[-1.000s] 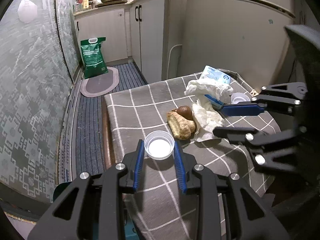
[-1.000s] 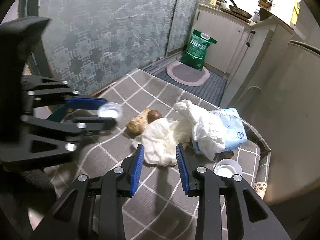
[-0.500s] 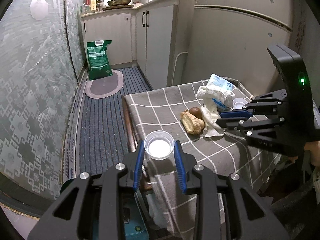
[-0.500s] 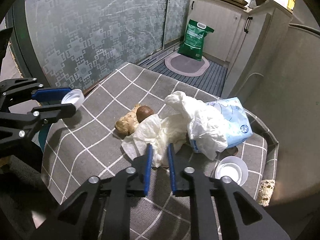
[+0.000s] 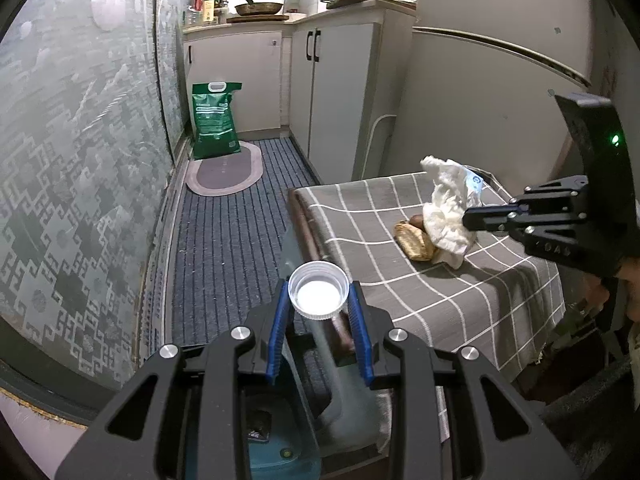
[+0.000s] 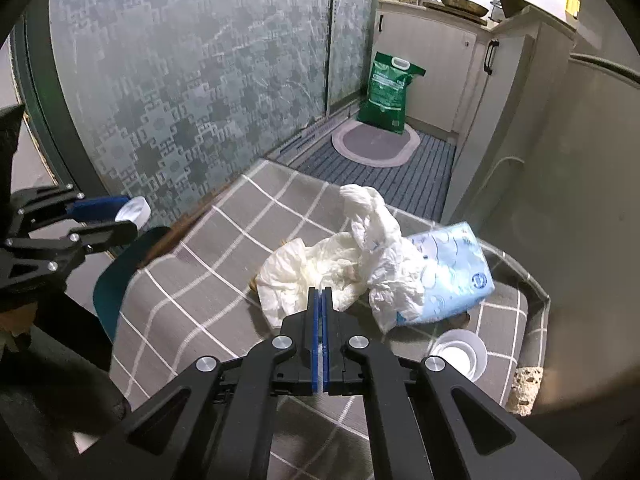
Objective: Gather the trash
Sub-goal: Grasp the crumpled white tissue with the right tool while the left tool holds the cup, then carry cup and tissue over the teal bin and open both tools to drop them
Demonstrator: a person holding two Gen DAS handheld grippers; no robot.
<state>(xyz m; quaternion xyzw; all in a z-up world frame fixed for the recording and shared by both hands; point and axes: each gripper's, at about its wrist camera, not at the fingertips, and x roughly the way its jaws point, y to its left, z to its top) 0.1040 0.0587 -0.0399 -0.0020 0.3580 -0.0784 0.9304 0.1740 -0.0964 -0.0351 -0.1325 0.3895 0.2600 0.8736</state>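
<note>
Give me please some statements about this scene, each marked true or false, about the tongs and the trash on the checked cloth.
1. The left tongs hold a white bottle cap. True.
2. The right tongs are wide open. False: their pads are pressed together on the edge of the crumpled white tissue.
3. A second white cap lies on the checked cloth. True.
4. The blue tissue pack is in the left tongs. False: it lies on the cloth beside the tissue.
5. The green bag stands on the cloth. False: it stands on the floor by the cabinets.
</note>
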